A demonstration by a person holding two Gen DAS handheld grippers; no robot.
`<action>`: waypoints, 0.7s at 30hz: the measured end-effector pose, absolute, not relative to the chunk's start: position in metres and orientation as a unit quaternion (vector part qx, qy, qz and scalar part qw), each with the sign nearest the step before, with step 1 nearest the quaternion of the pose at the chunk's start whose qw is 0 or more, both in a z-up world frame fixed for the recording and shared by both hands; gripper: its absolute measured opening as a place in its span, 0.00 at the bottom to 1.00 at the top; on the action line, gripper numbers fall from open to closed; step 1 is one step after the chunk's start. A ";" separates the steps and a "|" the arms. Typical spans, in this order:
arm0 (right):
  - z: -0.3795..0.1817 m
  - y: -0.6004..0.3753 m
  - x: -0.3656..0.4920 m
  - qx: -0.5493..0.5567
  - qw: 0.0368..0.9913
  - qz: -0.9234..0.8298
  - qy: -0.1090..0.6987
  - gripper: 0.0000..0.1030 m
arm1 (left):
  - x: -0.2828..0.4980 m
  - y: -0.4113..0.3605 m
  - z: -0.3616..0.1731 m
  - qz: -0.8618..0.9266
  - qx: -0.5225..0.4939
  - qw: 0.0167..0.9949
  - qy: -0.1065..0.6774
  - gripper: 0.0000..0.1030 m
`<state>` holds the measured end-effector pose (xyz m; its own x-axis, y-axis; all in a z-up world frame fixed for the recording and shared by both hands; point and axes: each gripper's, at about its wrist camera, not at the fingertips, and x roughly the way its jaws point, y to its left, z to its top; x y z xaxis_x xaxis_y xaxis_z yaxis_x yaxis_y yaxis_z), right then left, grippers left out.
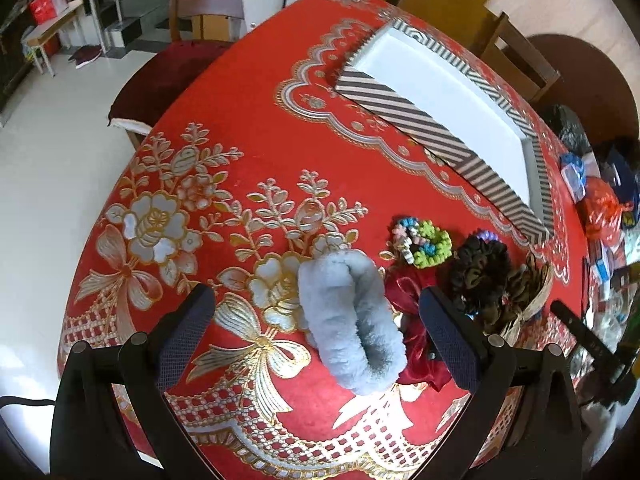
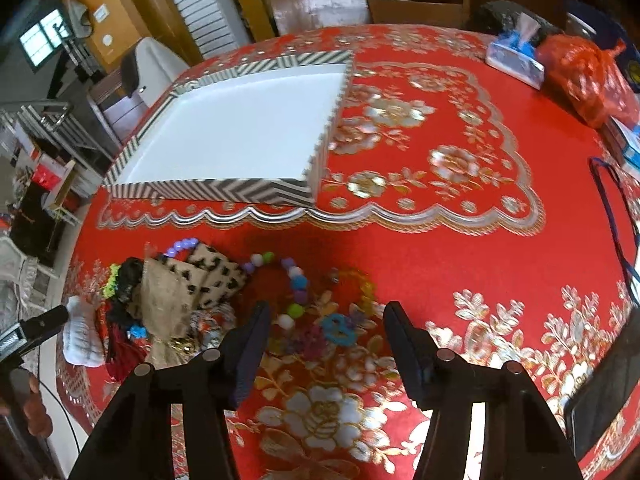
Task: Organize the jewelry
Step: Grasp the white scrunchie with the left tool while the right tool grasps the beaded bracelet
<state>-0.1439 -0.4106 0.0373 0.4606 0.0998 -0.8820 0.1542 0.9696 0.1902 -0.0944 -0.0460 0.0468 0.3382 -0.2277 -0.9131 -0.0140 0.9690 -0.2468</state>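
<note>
step: judged as pick-up phase; both units descend on the accessory pile, tray not yet loaded
left hand-held gripper (image 1: 316, 320): jaws wide, nothing clamped; pale blue fluffy scrunchie (image 1: 352, 324) sits between the fingers, pads clear of it on both sides
right hand-held gripper (image 2: 326, 344): jaws at a middling gap, nothing held; teal flower piece (image 2: 338, 328) lies between the tips, pom-pom bracelet (image 2: 290, 284) at 11 o'clock from them
tray (image 1: 404, 114): striped rim, white floor bare, at 1 o'clock from the left unit, well apart from the pile
pile: dark red scrunchie (image 1: 416, 300) touches the blue one at its 3 o'clock; black scrunchie (image 1: 478, 268) and crochet scrunchie (image 1: 424, 240) beyond
surface (image 1: 240, 128): red patterned cloth
how to do it well: centre the blue scrunchie between the pads, close on the plush only, keep the right finger off the red satin so one item lifts
risk: blur in the right view; small pieces hard to tell apart
</note>
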 end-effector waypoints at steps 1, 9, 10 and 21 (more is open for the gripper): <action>0.036 -0.408 -0.140 0.114 0.845 -0.013 0.522 0.49 | -0.093 -0.049 0.045 -0.067 -0.102 0.811 0.573 0.99; 0.028 -0.402 -0.118 0.080 0.843 0.000 0.532 0.43 | -0.088 -0.066 0.033 -0.078 -0.057 0.804 0.586 0.99; 0.028 -0.401 -0.115 0.075 0.843 0.001 0.533 0.42 | -0.087 -0.067 0.032 -0.079 -0.053 0.804 0.586 0.98; 0.017 -0.387 -0.096 0.011 0.829 0.028 0.559 0.11 | -0.080 -0.058 0.023 -0.078 -0.054 0.795 0.600 0.56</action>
